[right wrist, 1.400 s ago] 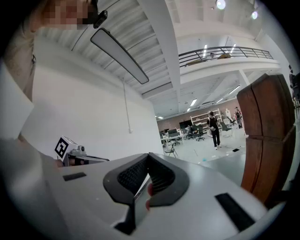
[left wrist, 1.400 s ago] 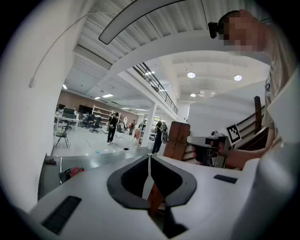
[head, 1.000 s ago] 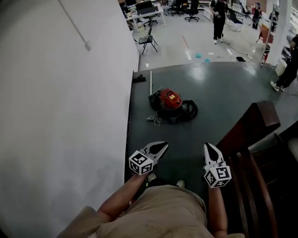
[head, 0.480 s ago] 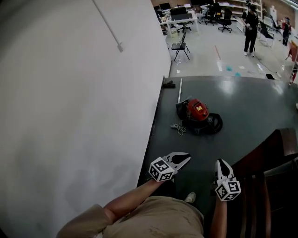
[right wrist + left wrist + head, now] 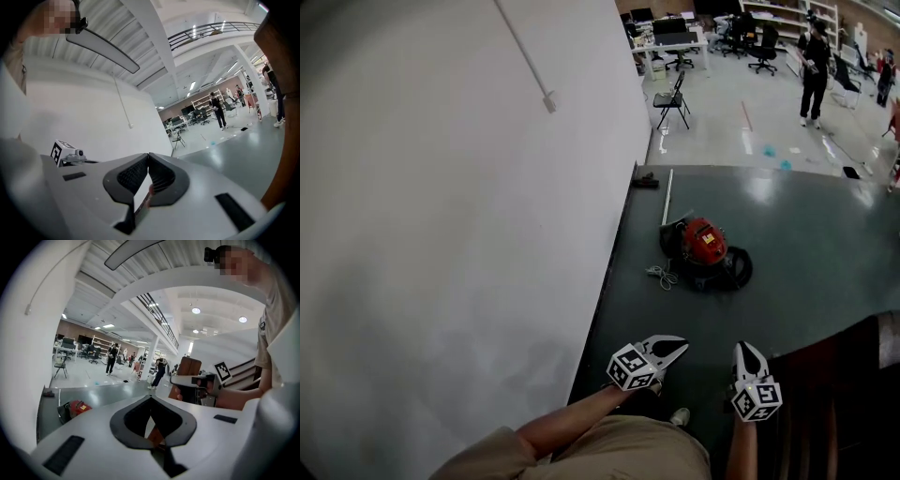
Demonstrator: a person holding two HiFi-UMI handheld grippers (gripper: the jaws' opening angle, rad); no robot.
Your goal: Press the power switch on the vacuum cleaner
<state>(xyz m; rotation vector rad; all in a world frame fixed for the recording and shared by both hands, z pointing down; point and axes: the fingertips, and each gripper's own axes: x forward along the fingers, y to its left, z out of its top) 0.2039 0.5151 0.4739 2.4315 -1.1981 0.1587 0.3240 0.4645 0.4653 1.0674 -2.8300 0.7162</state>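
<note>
Head view shows me the white wall (image 5: 441,234) filling the left, with the dark green floor pad (image 5: 806,281) running along its foot. The red vacuum cleaner (image 5: 701,244) sits on that pad near its wall-side edge, toward the far edge. Its pale cord (image 5: 662,276) is coiled just beside it on the wall side. Well short of it, at the pad's near edge, my left gripper (image 5: 675,347) and right gripper (image 5: 746,351) each have jaws closed tip to tip on nothing. I cannot pick out the power switch.
</note>
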